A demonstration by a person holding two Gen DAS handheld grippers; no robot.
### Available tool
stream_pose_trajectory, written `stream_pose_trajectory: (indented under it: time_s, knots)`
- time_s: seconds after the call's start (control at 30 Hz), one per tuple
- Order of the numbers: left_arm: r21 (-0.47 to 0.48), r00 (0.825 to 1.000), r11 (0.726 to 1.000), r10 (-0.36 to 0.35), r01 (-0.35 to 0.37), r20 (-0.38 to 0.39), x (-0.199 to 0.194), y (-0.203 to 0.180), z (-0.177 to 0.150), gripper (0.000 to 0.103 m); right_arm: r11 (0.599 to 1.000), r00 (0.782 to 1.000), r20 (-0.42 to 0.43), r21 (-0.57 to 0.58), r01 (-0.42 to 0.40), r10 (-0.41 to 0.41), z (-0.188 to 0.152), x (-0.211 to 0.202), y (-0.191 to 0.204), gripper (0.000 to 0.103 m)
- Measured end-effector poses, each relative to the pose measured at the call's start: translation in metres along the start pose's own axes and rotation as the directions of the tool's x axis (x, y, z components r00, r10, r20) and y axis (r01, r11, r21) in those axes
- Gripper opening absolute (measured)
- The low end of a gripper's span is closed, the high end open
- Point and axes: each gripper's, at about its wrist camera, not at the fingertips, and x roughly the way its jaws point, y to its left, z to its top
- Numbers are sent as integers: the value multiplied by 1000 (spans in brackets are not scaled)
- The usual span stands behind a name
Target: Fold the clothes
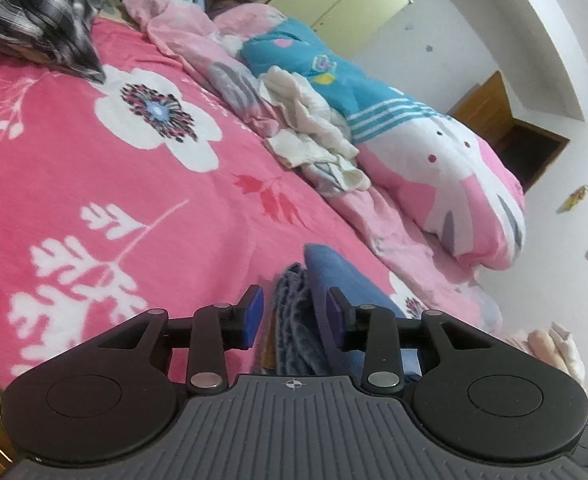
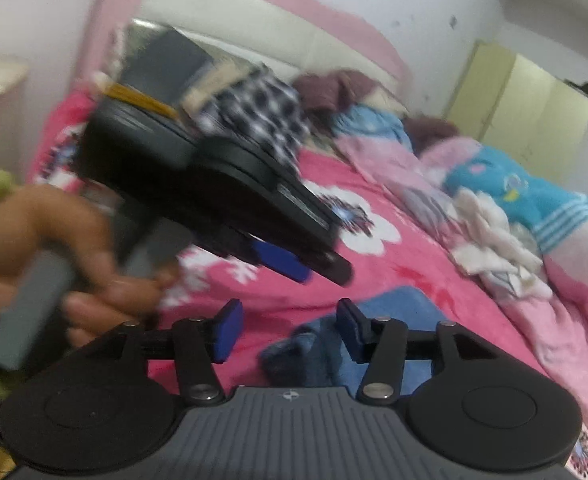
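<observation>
A folded blue garment [image 1: 326, 300] with a fuzzy darker edge lies on the pink flowered bedspread [image 1: 113, 168], right in front of my left gripper [image 1: 296, 304]. The left gripper is open and empty, its jaws astride the near end of the cloth. In the right wrist view the same blue garment [image 2: 390, 320] lies just ahead of my right gripper [image 2: 289, 320], which is open and empty. The left gripper [image 2: 294, 268], held in a hand, hovers blurred above the bed to the left of it.
A pile of cream cloths [image 1: 314, 128] and a rolled pink and blue quilt [image 1: 414, 140] lie along the far side of the bed. A checked garment [image 1: 41, 12] sits at the headboard end. Yellow wardrobe doors [image 2: 526, 108] stand behind.
</observation>
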Motion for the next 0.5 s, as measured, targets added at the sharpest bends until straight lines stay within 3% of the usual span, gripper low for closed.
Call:
stream_pose_trajectory:
  time_s: [0.1, 0.2, 0.27, 0.33, 0.5]
  knots:
    - [23, 998, 998, -50, 50, -39, 2, -5, -4, 37, 995, 1000, 23, 96, 10, -12, -9, -31, -16, 54]
    - [44, 991, 994, -100, 104, -86, 5, -11, -8, 38, 954, 995, 9, 283, 96, -102, -31, -62, -50, 56]
    - [51, 984, 989, -133, 140, -122, 6, -15, -11, 38, 891, 983, -32, 417, 177, -181, -51, -79, -76, 56]
    - [72, 982, 987, -134, 145, -134, 6, -20, -13, 39, 800, 965, -95, 543, 255, -243, -75, -91, -104, 56]
    - [83, 982, 988, -116, 130, -151, 7, -30, -7, 39, 631, 970, -133, 739, 235, -205, -125, -96, -147, 56]
